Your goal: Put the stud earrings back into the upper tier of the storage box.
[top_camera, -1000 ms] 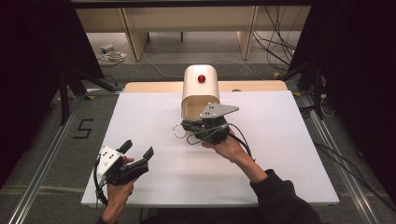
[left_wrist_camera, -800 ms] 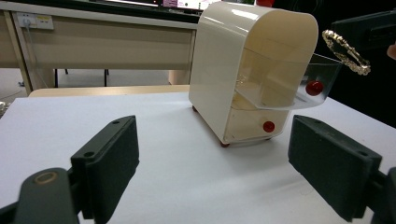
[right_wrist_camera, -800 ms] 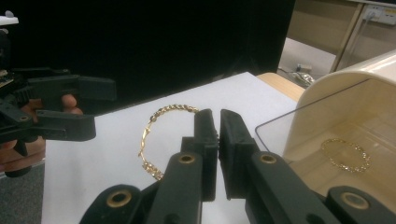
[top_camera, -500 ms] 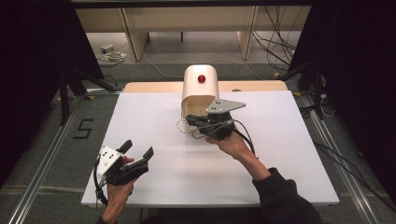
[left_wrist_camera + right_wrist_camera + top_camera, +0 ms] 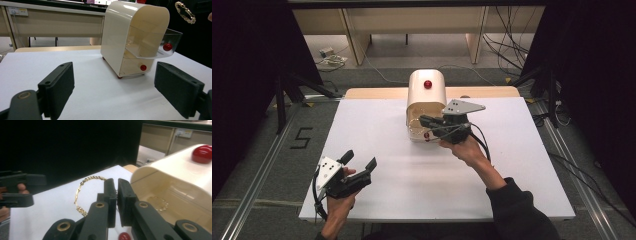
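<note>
The right gripper point(image 5: 428, 121) is seen a little farther back and closer to the cream box point(image 5: 426, 95) than it was a second ago. Its tips are now right at the box's open front, where before they were just short of it. A gold bracelet point(image 5: 86, 192) is pinched between its two jaws, which are pressed nearly together. The bracelet is held up in the air beside the clear drawer point(image 5: 160, 42), which is pulled out of the box. A second gold chain point(image 5: 158, 202) is seen lying inside that drawer. The left gripper point(image 5: 358, 161) is kept in the same place as before, at the near left corner of the table point(image 5: 377, 130). Its jaws are spread wide and nothing is held between them.

The table is covered in plain white. A strip of pale wood point(image 5: 377, 93) is seen along its far edge, behind the box. The box is topped with a red knob point(image 5: 427, 84). Beyond the table, wooden desks point(image 5: 412, 22) and loose cables point(image 5: 362, 57) are seen on a grey floor point(image 5: 257, 150). Black curtains point(image 5: 592, 75) are hung on both sides.
</note>
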